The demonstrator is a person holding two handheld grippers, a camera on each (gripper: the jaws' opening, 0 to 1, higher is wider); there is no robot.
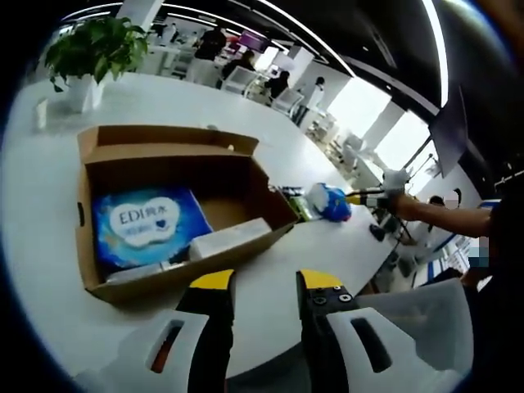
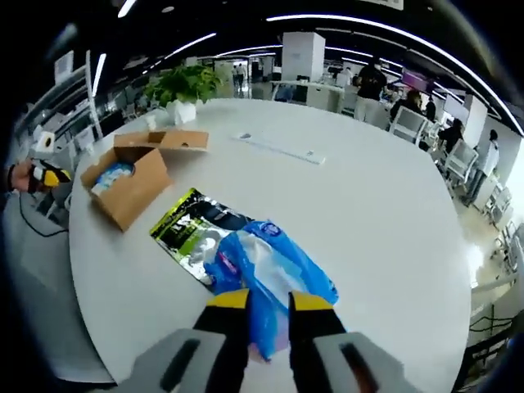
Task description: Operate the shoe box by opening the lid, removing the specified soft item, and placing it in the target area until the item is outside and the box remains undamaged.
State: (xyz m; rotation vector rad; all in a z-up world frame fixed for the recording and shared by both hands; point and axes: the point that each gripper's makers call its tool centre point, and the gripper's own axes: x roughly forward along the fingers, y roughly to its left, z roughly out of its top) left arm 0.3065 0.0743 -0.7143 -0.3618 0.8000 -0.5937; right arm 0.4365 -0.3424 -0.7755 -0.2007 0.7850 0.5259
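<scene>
Carrying the soft blue plastic pack (image 2: pixel 274 274) clamped in my right tool (image 2: pixel 268 301), I judge placement is underway. Next, set it on the white surface (image 2: pixel 368 205) beside the green foil pouch (image 2: pixel 187 229) at ten o'clock; my left tool (image 1: pixel 266 282) hangs apart near the open cardboard shoe box (image 1: pixel 164 213).

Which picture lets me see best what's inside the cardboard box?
The left gripper view: the open cardboard box is close, showing a blue tissue pack inside. In the right gripper view the box sits far off and small, with just a bit of blue showing.
</scene>
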